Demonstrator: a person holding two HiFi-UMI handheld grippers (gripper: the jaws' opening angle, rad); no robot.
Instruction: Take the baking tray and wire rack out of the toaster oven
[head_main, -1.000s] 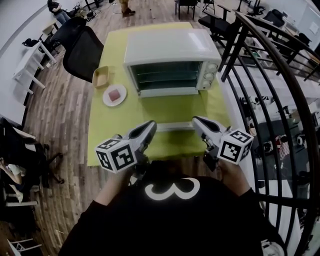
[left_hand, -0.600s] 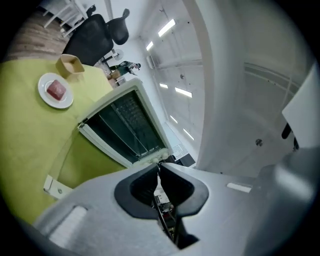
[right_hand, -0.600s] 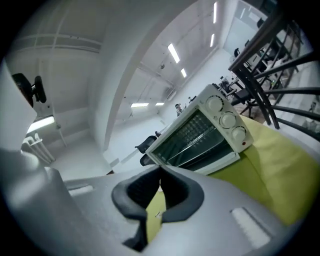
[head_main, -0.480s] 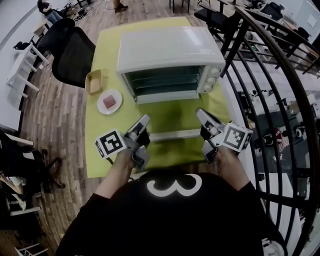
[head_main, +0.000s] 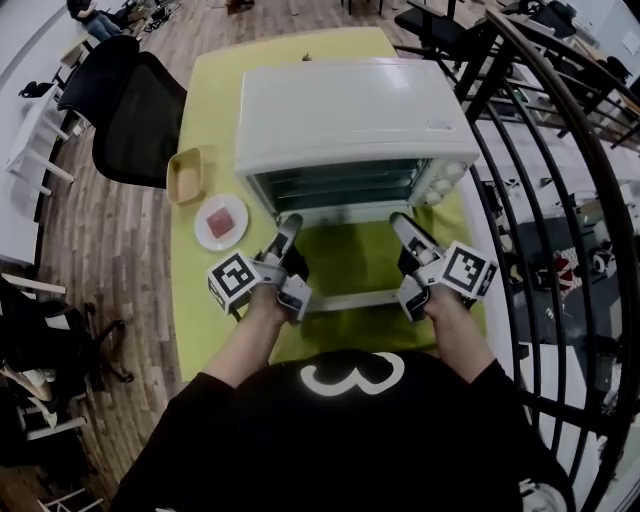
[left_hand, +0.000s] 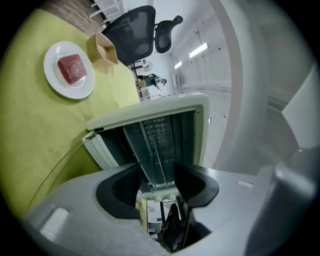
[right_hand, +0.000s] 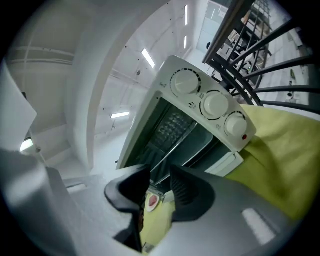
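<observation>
Reach-in step, I reckon: left gripper (head_main: 289, 222) and right gripper (head_main: 401, 221) hover at the open white toaster oven (head_main: 350, 110), jaws just opened, spread, nothing between them. Silver wire rack (right_hand: 175, 147) and grey baking tray (right_hand: 200, 142) sit inside. Next up: pinch a front edge, pull level

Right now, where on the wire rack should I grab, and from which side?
Grip the wire rack by its front bar, coming in level through the open front of the oven. It lies flat inside, so only that edge faces out.
</observation>
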